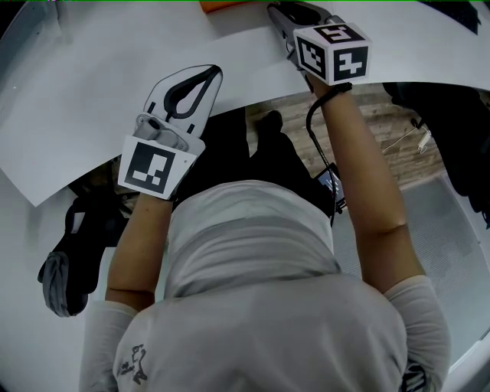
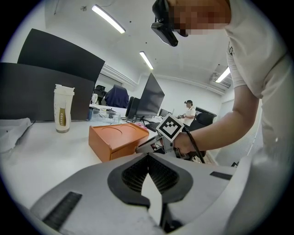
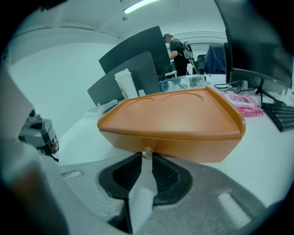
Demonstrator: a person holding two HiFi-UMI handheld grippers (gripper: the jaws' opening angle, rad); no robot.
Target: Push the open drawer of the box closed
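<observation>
The orange box [image 3: 174, 114] fills the right gripper view, its drawer front [image 3: 183, 155] looking flush with the body. A small clear knob [image 3: 147, 153] on that front sits right at the tips of my right gripper [image 3: 146, 159], whose jaws are together. In the left gripper view the right gripper [image 2: 139, 149] reaches the near face of the box [image 2: 117, 140]. In the head view only a corner of the box [image 1: 222, 6] shows at the top edge, next to the right gripper [image 1: 277, 9]. My left gripper [image 1: 214, 70] rests on the white table [image 1: 92, 92], shut and empty, well left of the box.
A white cup [image 2: 63, 109] stands on the table beyond the box, in front of dark partition panels [image 2: 46, 78]. A monitor [image 2: 151, 96], a keyboard [image 3: 282, 114] and a pink packet [image 3: 243, 101] lie farther back. The table's curved near edge [image 1: 253, 103] runs just in front of my body.
</observation>
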